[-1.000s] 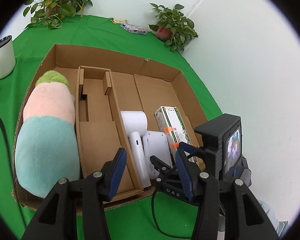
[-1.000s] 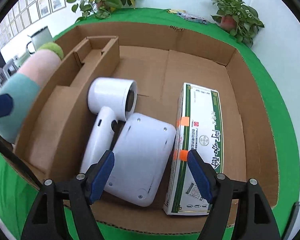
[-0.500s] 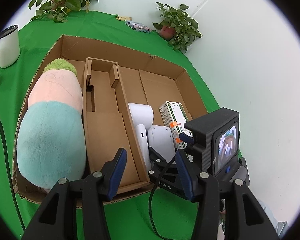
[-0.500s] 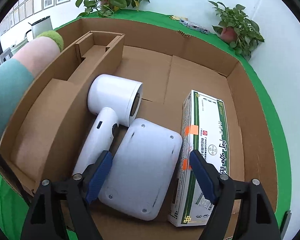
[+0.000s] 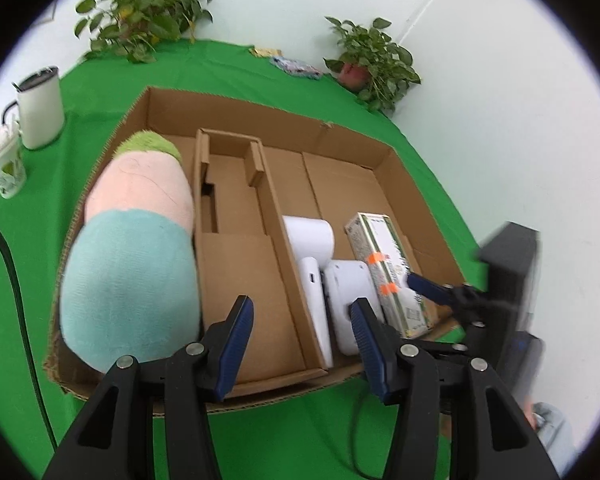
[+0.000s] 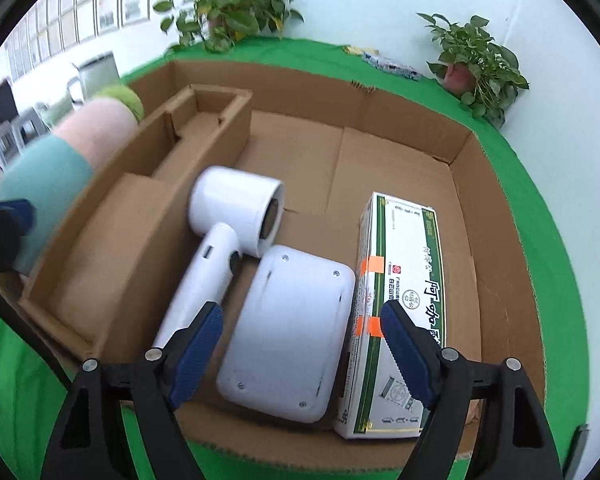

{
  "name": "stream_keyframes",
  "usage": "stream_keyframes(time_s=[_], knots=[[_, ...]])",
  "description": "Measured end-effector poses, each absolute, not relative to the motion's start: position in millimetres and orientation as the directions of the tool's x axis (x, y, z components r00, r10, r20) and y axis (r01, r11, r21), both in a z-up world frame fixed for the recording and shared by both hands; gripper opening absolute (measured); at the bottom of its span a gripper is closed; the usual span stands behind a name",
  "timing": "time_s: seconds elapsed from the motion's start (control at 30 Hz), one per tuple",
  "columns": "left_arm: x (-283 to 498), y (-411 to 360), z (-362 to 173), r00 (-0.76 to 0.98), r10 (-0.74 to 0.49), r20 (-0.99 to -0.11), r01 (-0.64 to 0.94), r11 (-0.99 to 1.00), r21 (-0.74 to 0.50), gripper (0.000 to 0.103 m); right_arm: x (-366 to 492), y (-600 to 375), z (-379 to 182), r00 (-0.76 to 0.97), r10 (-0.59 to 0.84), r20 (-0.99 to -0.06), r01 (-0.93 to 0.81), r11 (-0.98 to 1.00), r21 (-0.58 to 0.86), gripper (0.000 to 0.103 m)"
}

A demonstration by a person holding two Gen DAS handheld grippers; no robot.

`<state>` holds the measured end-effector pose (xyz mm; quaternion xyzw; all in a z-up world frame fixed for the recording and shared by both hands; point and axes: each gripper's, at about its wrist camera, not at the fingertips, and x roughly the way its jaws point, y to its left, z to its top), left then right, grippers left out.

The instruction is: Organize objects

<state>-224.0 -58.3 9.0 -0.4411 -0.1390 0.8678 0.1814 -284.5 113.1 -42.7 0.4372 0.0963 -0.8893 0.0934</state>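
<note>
A shallow cardboard box (image 5: 340, 136) (image 6: 500, 208) on the green cloth holds a plush toy (image 5: 136, 248) (image 6: 56, 168) at the left, a cardboard insert (image 5: 236, 232) (image 6: 140, 216), a white hair dryer (image 6: 232, 216) (image 5: 310, 240), a white flat device (image 6: 292, 332) (image 5: 350, 296) and a green-and-white carton (image 6: 404, 304) (image 5: 388, 264). My left gripper (image 5: 302, 344) is open and empty above the box's near edge. My right gripper (image 6: 300, 354) is open and empty, hovering over the white device; it shows blurred in the left wrist view (image 5: 436, 292).
Two potted plants (image 5: 140, 12) (image 5: 372, 64) stand at the back of the table. A white mug (image 5: 40, 108) and a paper cup (image 5: 4, 168) stand at the left. A black cable (image 5: 16, 288) runs along the left. Small packets (image 5: 296, 66) lie at the back.
Both grippers have pulled back and risen a little from the box. The objects in the box have not moved.
</note>
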Motion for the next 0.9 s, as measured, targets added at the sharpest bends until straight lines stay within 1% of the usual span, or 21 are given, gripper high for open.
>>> stream_keyframes(time_s=[0.03,0.1,0.13,0.2,0.23,0.3,0.37,0.4,0.5,0.57,0.63,0.8,0.83,0.9], knots=[[-222,-59,10,-0.561,0.418,-0.714,-0.189,-0.905,-0.381,0.050,-279,117,-36,-0.617,-0.106,-0.780,0.247,-0.967,-0.064,0.081],[-214,-59,11,-0.601,0.364,-0.711,-0.180,-0.929,-0.324,0.050,-262,134,-21,-0.669,-0.155,-0.726,0.226,-0.974,0.000,0.090],[-209,-60,12,-0.624,0.335,-0.706,-0.172,-0.940,-0.295,0.050,-253,143,-17,-0.693,-0.170,-0.701,0.214,-0.977,0.025,0.093],[-197,-59,11,-0.677,0.280,-0.681,-0.155,-0.958,-0.240,0.057,-236,156,-14,-0.730,-0.186,-0.658,0.195,-0.979,0.060,0.098],[-191,-59,9,-0.705,0.253,-0.662,-0.144,-0.966,-0.215,0.061,-231,162,-17,-0.740,-0.193,-0.644,0.193,-0.979,0.072,0.099],[-179,-56,4,-0.761,0.180,-0.623,-0.110,-0.983,-0.150,0.066,-226,169,-26,-0.748,-0.200,-0.633,0.189,-0.978,0.086,0.099],[-171,-50,-4,-0.796,0.094,-0.598,-0.065,-0.995,-0.070,0.073,-223,171,-36,-0.760,-0.189,-0.622,0.176,-0.981,0.083,0.099],[-169,-47,-8,-0.806,0.051,-0.589,-0.039,-0.999,-0.033,0.073,-223,170,-40,-0.765,-0.182,-0.618,0.170,-0.982,0.079,0.099],[-168,-41,-22,-0.824,-0.023,-0.566,0.013,-1.000,0.022,0.074,-226,167,-52,-0.780,-0.166,-0.603,0.157,-0.985,0.068,0.100],[-167,-36,-26,-0.841,-0.055,-0.538,0.034,-0.998,0.049,0.079,-225,161,-59,-0.802,-0.137,-0.581,0.150,-0.988,0.027,0.103],[-168,-31,-28,-0.850,-0.085,-0.521,0.053,-0.996,0.075,0.081,-225,155,-64,-0.815,-0.103,-0.570,0.136,-0.991,-0.015,0.103],[-168,-23,-42,-0.858,-0.146,-0.493,0.091,-0.987,0.134,0.087,-222,153,-69,-0.836,-0.092,-0.541,0.125,-0.992,-0.025,0.103],[-168,-22,-45,-0.857,-0.151,-0.492,0.093,-0.986,0.140,0.090,-222,152,-69,-0.836,-0.090,-0.541,0.124,-0.992,-0.026,0.103],[-166,-23,-49,-0.861,-0.158,-0.484,0.109,-0.986,0.128,0.091,-222,152,-70,-0.836,-0.091,-0.541,0.125,-0.992,-0.027,0.103]])
